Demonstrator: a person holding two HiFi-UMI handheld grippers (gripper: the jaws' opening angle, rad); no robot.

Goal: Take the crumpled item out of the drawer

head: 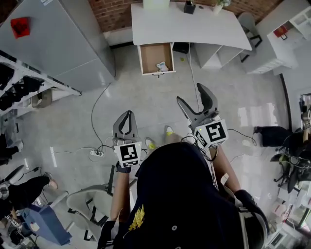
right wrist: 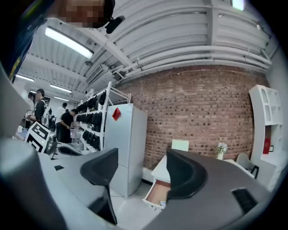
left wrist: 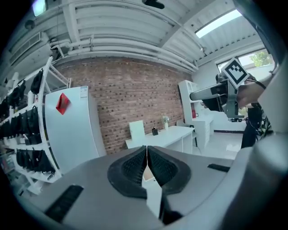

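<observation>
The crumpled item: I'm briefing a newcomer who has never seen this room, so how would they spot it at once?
Find the white desk against the brick wall. Its drawer stands pulled out, brown inside. The crumpled item is the small pale wad in the drawer's front right corner, the only thing visible in it.

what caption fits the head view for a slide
Person facing the white desk, left claw shut, right claw open, crumpled item in the open drawer ahead.
</observation>
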